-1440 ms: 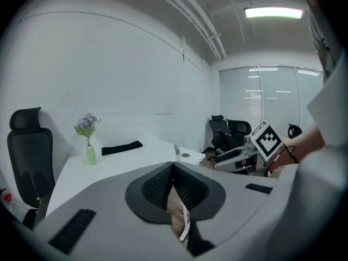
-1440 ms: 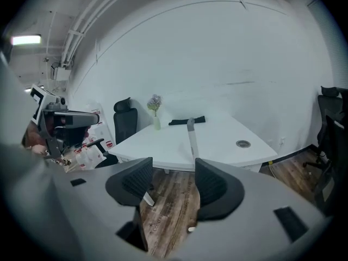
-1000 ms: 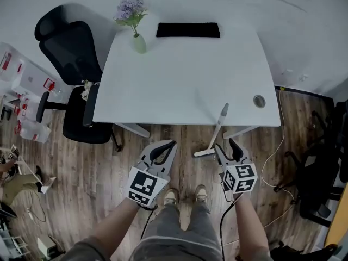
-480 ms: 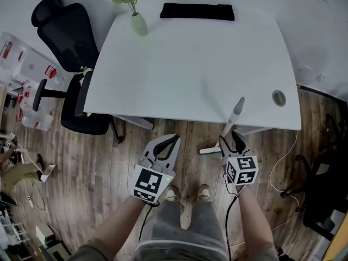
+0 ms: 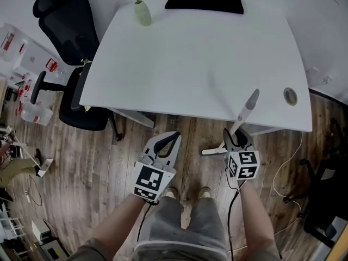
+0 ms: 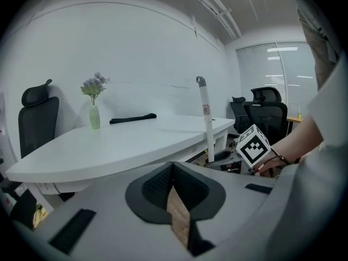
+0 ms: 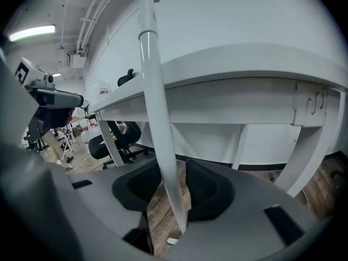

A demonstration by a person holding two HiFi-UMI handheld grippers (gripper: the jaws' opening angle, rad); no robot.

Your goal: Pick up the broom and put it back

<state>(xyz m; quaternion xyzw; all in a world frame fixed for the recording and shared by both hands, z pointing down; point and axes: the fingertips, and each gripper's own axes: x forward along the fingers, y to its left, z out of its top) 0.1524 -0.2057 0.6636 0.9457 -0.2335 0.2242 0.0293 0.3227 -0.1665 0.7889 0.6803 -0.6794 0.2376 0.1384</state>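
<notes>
Broom, place: the broom (image 5: 247,107) is stood with its head on the wooden floor (image 5: 109,162), just in front of the surface (image 5: 206,64). Its handle is leant against the near edge, and the tip shows above the top.
Broom, long axis: steeply upright and tilted. The head lies low and toward the person; the capped tip points up and away, to the right in the head view.
Right claw: the right claw (image 5: 238,135) is set round the lower handle. Its jaws have just been closing and are held part-way open with the handle between them. Floor is seen through a gap beside the handle, so no firm pinch is judged made (a touch on one pad cannot be ruled out).
Left claw: the left claw (image 5: 173,138) has its tips brought together and nothing held. It lies apart from the broom, to its left.
Nearer hand: right.
Governing relation: the handle is already within the right claw's mouth, crossing it nearly upright. Further closing is judged needed before any lift.
Risk: the handle may slide along the surface's edge when disturbed.
</notes>
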